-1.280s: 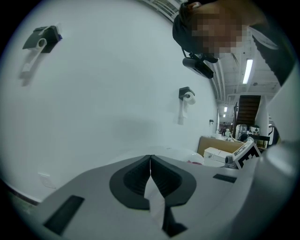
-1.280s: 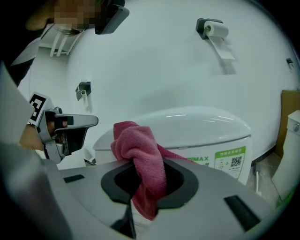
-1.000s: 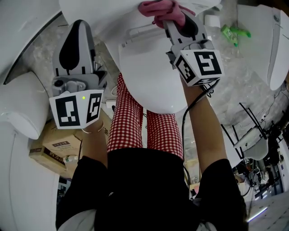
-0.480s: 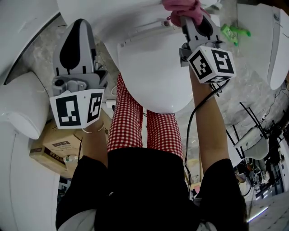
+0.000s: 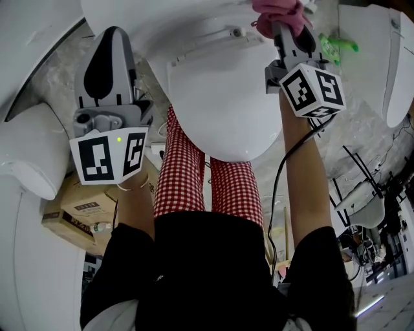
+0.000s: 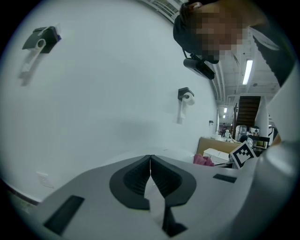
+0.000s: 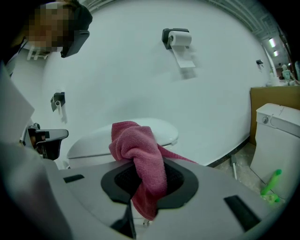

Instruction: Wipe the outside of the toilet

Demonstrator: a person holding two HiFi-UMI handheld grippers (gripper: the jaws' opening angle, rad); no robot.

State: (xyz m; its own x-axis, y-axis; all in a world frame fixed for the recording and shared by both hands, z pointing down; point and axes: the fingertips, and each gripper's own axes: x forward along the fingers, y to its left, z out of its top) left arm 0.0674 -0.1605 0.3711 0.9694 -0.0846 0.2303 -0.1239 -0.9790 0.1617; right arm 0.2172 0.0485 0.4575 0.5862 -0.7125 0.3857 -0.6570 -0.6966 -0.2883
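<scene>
The right gripper (image 5: 289,32), fingers clamped on the pink cloth (image 5: 277,13), has wiped rightward along the rear of the toilet (image 5: 220,110), while the left gripper (image 6: 150,174) idles with fingers closed and empty.

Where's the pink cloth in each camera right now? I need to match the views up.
Head view: pink cloth at the top edge, right of centre, in the right hand-held gripper.
Left gripper view: small pink patch low right.
Right gripper view: centre, clamped between the jaws, draping down.
Shared landmark: the right gripper's marker cube, below the cloth in the head view, right of it in the left gripper view.
</scene>
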